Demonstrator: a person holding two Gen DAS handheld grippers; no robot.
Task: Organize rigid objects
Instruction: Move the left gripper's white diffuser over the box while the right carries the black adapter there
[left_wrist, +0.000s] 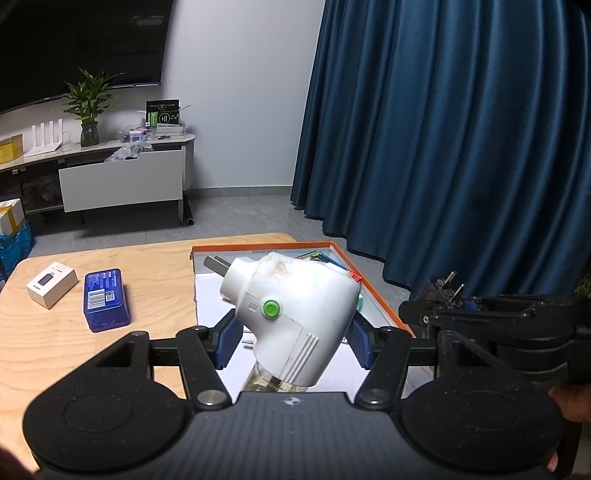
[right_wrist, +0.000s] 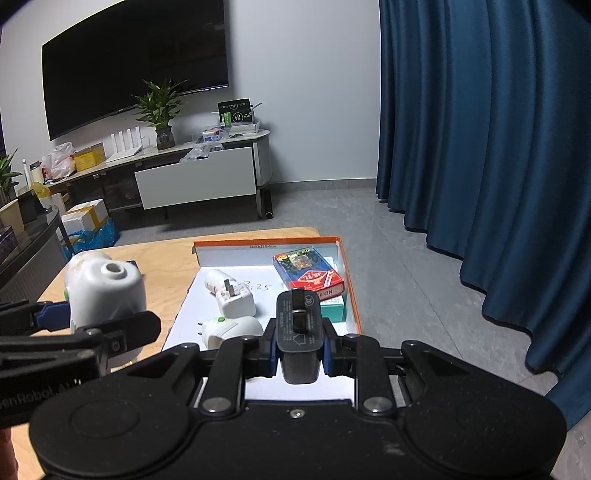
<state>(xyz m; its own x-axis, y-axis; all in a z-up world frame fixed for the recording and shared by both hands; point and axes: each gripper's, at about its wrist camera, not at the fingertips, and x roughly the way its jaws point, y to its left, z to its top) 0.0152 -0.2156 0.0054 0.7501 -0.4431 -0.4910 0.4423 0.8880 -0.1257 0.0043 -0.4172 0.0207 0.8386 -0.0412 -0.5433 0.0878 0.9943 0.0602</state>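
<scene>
Left gripper (left_wrist: 291, 341) closed on the large white plug-in device (left_wrist: 291, 314), blue pads pressed to both flanks, green button facing up, flat prongs pointing away toward the far wall of the orange-rimmed box (left_wrist: 380, 299). Held tilted above the box's white floor, near its left edge; not yet set down. Right gripper (right_wrist: 297, 350) likewise clamped, on a black power adapter (right_wrist: 298, 325), label side up, prongs forward, hovering over the near half of the same box (right_wrist: 351, 291).

Already lying in the box, per the right wrist view: a white charger (right_wrist: 232, 295) with prongs up near the middle, a small white plug with a green dot (right_wrist: 231, 328) just beside it toward the near edge, and along the right wall a red-and-blue card box (right_wrist: 312, 271) resting on a teal box (right_wrist: 332, 304). Judged well under way, with four items placed and two more carried in.

Left outside, on the tabletop (left_wrist: 159, 273) toward its far left corner: a small white carton (left_wrist: 51, 284) and a blue case (left_wrist: 106, 299), side by side, close but apparently not touching. Presumably next in line once both held pieces were released. Room enough on the bare floor of the box, toward the near left, for the bulky white device; black adapter likely fitting near the middle.
</scene>
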